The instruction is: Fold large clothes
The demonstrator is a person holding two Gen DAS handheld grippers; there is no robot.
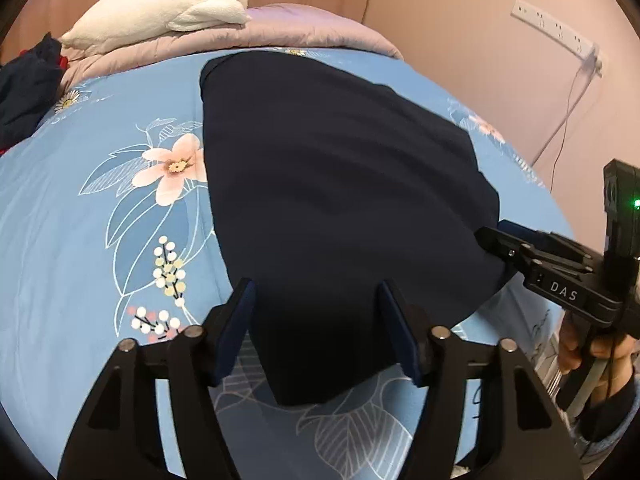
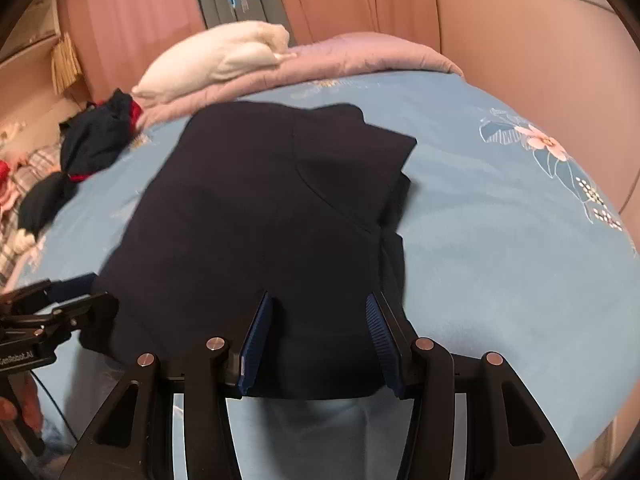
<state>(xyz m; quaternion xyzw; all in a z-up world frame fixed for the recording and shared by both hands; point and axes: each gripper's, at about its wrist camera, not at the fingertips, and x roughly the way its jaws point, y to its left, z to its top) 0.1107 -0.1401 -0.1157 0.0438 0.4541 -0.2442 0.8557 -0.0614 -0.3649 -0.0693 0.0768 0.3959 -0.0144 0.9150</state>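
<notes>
A dark navy garment (image 1: pixel 332 200) lies flat and partly folded on the blue floral bedsheet (image 1: pixel 100 208); it also shows in the right wrist view (image 2: pixel 256 216). My left gripper (image 1: pixel 316 296) is open, its jaws straddling the garment's near edge, with no cloth pinched. My right gripper (image 2: pixel 318 308) is open over the garment's near edge in the same way. The right gripper also shows in the left wrist view (image 1: pixel 500 236) at the garment's right edge. The left gripper shows in the right wrist view (image 2: pixel 76 292) at the garment's left edge.
A white pillow (image 1: pixel 160 4) lies on a folded pink quilt (image 1: pixel 280 28) at the bed's head. A heap of dark and red clothes (image 2: pixel 92 140) lies at the left of the bed. A power strip (image 1: pixel 556 28) hangs on the pink wall at right.
</notes>
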